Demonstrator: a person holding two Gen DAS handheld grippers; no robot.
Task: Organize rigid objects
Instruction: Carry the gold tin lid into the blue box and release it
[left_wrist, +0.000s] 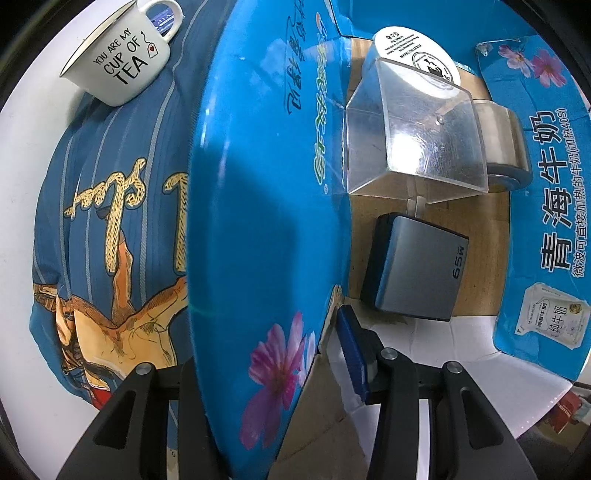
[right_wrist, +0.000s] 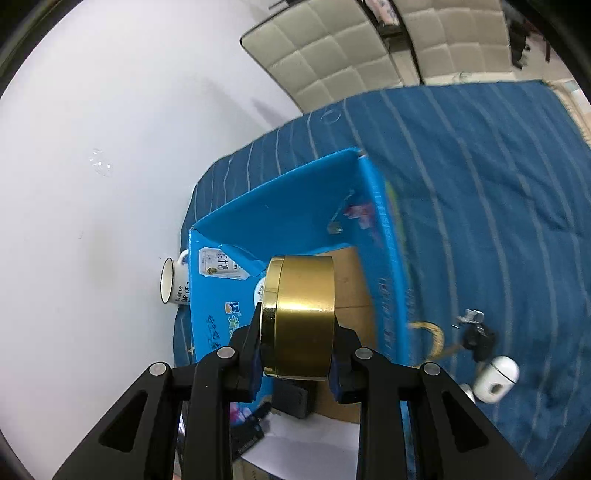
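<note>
Left wrist view: left gripper (left_wrist: 275, 373) clamped on the near wall of the blue carton (left_wrist: 266, 221), one finger outside, one blue-padded finger inside. Inside the carton, on its brown floor: clear plastic box (left_wrist: 413, 125), white-lidded jar (left_wrist: 417, 51) behind it, tape roll (left_wrist: 506, 147) to the box's right, grey 65W charger (left_wrist: 417, 266) nearest the gripped wall. Outside the carton, to its left: white mug (left_wrist: 118, 62) on the blue striped cloth (left_wrist: 110, 221).

Right wrist view: right gripper (right_wrist: 297, 352) clenched around a gold round tin (right_wrist: 299, 317), held above the carton's (right_wrist: 295, 206) open interior. Mug (right_wrist: 173, 280) just beside the carton's left wall. To the carton's right on the cloth (right_wrist: 480, 184): white earbud case (right_wrist: 495, 376) and a dark key bunch (right_wrist: 476, 332), somewhat blurred.
</note>
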